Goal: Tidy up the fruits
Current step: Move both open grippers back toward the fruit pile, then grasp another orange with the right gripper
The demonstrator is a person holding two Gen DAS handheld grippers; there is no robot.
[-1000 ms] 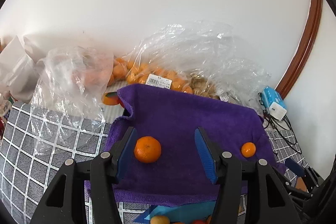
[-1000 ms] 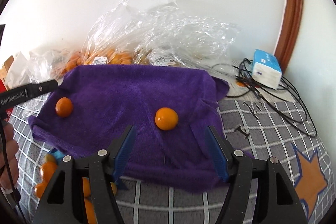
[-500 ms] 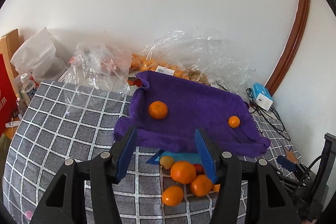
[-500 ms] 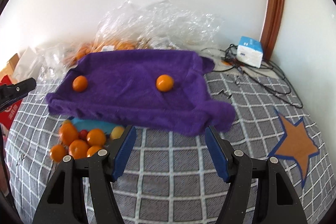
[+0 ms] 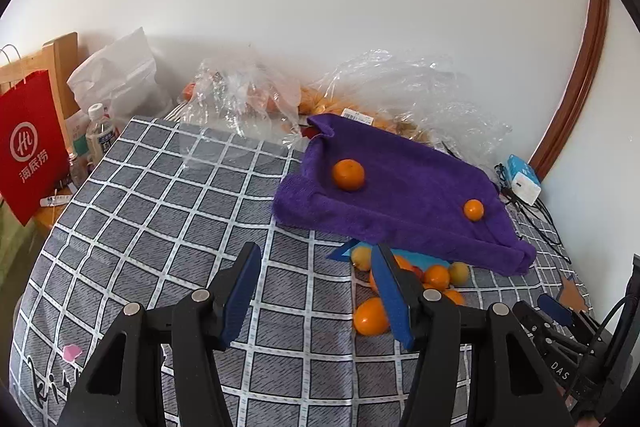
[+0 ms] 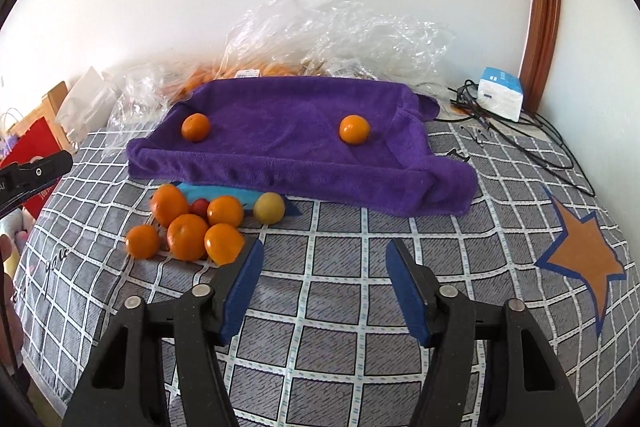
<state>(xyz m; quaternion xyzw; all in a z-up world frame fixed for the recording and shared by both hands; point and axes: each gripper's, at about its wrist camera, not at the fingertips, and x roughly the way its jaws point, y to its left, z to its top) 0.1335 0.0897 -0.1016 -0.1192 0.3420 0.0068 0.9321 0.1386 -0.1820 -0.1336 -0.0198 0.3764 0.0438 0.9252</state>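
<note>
A purple towel (image 5: 404, 183) (image 6: 288, 135) lies on the checked cloth and carries two oranges (image 5: 349, 175) (image 5: 473, 209), which the right wrist view shows as a left orange (image 6: 195, 127) and a right orange (image 6: 354, 129). In front of the towel lies a heap of several oranges (image 6: 188, 227) (image 5: 436, 275) with a yellow fruit (image 6: 270, 207) and a small red one (image 6: 199, 206). My left gripper (image 5: 316, 259) hovers open over bare cloth, left of the heap. My right gripper (image 6: 322, 255) is empty, its jaws closing, just right of the heap.
Clear plastic bags of oranges (image 6: 312, 39) (image 5: 240, 103) pile against the wall behind the towel. A blue-white box (image 6: 500, 93) and black cables (image 6: 532, 143) lie at the right. A red paper bag (image 5: 30, 143) and bottles (image 5: 100, 135) stand off the left edge. An orange star (image 6: 584, 251) marks the cloth.
Both grippers have pulled back from the towel, leaving an orange each on it. The heap of fruit in front has come into view. The right jaws have narrowed.
</note>
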